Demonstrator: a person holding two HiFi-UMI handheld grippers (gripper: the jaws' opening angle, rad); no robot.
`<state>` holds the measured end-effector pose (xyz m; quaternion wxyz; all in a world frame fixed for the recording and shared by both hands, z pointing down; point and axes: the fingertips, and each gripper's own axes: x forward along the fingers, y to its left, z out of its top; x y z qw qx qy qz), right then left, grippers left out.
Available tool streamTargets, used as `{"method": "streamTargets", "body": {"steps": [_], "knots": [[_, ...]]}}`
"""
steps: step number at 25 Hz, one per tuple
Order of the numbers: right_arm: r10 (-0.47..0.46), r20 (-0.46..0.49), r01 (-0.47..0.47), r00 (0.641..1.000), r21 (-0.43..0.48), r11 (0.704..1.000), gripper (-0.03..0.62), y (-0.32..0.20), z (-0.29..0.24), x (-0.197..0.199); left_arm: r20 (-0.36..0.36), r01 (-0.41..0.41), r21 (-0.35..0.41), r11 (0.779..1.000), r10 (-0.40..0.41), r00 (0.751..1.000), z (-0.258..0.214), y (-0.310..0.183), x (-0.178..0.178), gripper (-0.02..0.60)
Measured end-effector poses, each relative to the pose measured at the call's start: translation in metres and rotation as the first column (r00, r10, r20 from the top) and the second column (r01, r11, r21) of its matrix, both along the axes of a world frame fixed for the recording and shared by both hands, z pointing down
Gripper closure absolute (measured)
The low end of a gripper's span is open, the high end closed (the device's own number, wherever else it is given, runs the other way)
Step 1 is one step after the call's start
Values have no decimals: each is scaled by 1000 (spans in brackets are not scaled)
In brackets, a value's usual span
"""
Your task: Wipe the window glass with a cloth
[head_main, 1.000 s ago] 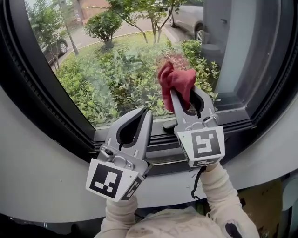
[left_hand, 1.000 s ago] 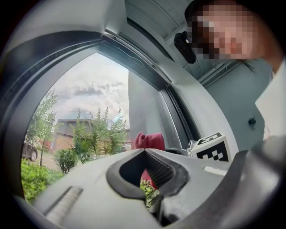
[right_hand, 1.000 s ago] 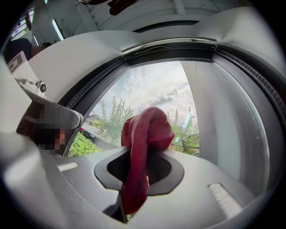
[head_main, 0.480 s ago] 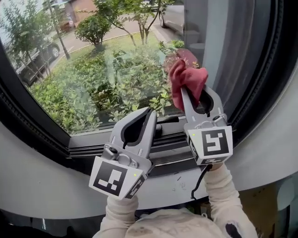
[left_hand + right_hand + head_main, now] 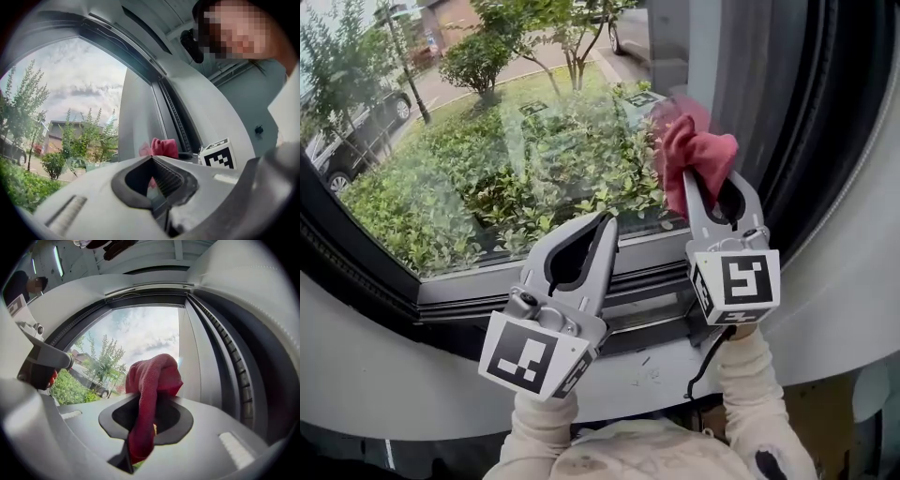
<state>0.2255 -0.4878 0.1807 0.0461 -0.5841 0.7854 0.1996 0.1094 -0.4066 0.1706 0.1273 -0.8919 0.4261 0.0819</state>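
Cloth: red and bunched, up against the glass at 1 o'clock in the head view, right by the pane's right edge.
Right gripper: jaws clamped on the cloth, and a tail of it hangs down through the gap between them.
Left gripper: jaws together with nothing in them. It hovers at 6 o'clock over the bottom rail, off the glass.
Glass: hazy streaks across the middle, shrubs outside.
Change: over the last second we've swept the cloth toward 3 o'clock, from mid-pane to beside the frame.
Meaning: we judge this stroke is at its end. The streaked middle and left look unwiped, so we'd head back toward 9 o'clock.
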Motion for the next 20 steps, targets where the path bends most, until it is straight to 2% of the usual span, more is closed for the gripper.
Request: {"method": "streamTargets", "body": {"steps": [5,11,14,20], "knots": [[11,17,-11,1000,-3,1000,502,0,14,5,1,-3,-1,1000,3,1000,1,3,2,581],[29,6,-29,1000,-14,999,503,1,44,-2,5,10,-9,1000,-10,1000,6,7,-11,581],[18,35,-17,999,-33,999,505,0,47,-6,8,19,-6,1000,-19,1000,6,9,-18,581],[-39,28,41,999,-44,998,507,7,45,-52,2,42,-5,999,-42,999,5,15,-46,581]]}}
